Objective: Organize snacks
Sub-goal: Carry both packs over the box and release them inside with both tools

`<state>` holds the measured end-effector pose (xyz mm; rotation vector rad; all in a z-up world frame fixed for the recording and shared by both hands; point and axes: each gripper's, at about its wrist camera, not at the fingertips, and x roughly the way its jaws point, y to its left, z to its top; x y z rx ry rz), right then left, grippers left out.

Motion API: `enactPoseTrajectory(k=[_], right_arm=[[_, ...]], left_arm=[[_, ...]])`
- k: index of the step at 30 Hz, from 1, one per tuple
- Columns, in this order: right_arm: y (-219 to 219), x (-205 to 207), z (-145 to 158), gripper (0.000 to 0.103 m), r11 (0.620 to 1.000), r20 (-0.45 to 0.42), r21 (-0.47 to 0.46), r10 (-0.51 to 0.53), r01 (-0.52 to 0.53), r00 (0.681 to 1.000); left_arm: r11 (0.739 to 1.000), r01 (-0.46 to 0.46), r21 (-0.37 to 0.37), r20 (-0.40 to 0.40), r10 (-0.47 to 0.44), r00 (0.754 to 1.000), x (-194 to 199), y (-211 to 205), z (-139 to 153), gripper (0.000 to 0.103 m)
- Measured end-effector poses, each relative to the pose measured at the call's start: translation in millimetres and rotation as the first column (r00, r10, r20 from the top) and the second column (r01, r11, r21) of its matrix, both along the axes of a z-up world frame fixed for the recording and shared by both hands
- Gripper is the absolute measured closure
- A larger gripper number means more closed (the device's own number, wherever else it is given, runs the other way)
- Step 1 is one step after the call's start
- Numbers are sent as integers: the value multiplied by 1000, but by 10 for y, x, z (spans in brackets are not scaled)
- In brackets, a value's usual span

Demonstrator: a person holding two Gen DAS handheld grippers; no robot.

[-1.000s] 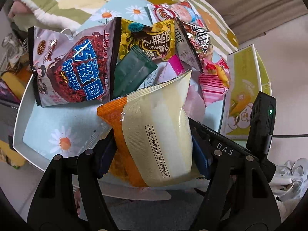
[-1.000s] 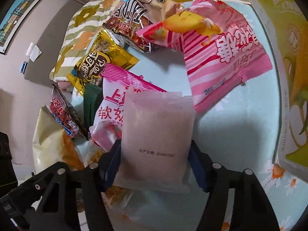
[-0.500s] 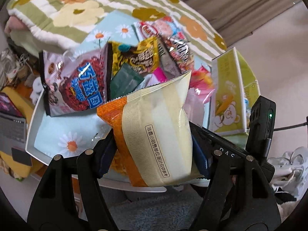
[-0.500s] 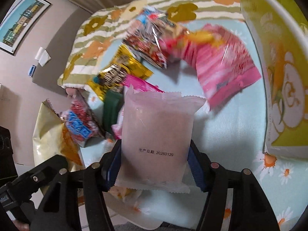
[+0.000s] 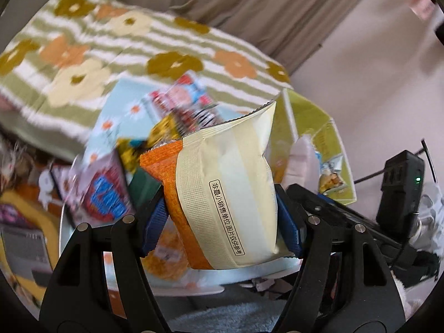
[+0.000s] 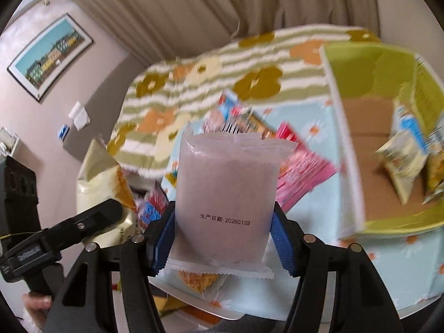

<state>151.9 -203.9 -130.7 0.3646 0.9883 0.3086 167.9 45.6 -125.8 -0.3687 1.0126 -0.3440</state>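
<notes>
Item: left hand-held gripper (image 5: pixel 222 222). Its blue pads (image 5: pixel 151 229) are pinching a cream and orange snack packet (image 5: pixel 224 191) by both sides; the packet is standing upright between them, its crimped top edge uppermost and a boxed line of printed characters running down its cream face. The packet is hanging clear above the pile beneath it.

Item: right hand-held gripper (image 6: pixel 223 238). Its blue pads (image 6: pixel 280 241) are clamping a pale pink translucent packet (image 6: pixel 224 199) by its two sides; the packet is standing upright, a printed date line showing on its lower half, its serrated bottom seam hanging just below the pads.

Item: light blue daisy-print bench (image 6: pixel 410 266). It is carrying a loose pile of snack packets, blurred in both views: a pink striped packet (image 6: pixel 302 172) lying just right of the held pink packet, a packet with blue lettering (image 5: pixel 106 197), a dark green packet (image 5: pixel 144 188), and a yellow packet (image 5: pixel 163 130).

Item: yellow-green cardboard box (image 6: pixel 371 127). It is standing open on the bench at the right, brown inside, with small cream packets (image 6: pixel 402 166) leaning at its far side.

Item: surroundings. A striped flower-print blanket (image 5: pixel 97 52) is lying behind the bench, a beige curtain (image 6: pixel 194 8) is hanging behind that, and a framed picture (image 6: pixel 50 55) is hanging on the wall at the left.
</notes>
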Motion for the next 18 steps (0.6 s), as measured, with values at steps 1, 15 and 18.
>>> enactPoseTrajectory(k=[1,15,18], right_arm=[[-93,-15,71,44,1000,15,-4,-16,16,1000],[-1588,-47,393,44,982,87,-73,-169,176,982],[-1856,-13,375,44,979,86,-94,-171,179,981]], left_arm=[[1000,17,0,14,-17,1000,42,-75,53,35],[981,195,1,103,-195,975,561,-1688,351,35],[975,220,35,83,-222,972,662,-2123,238,35]])
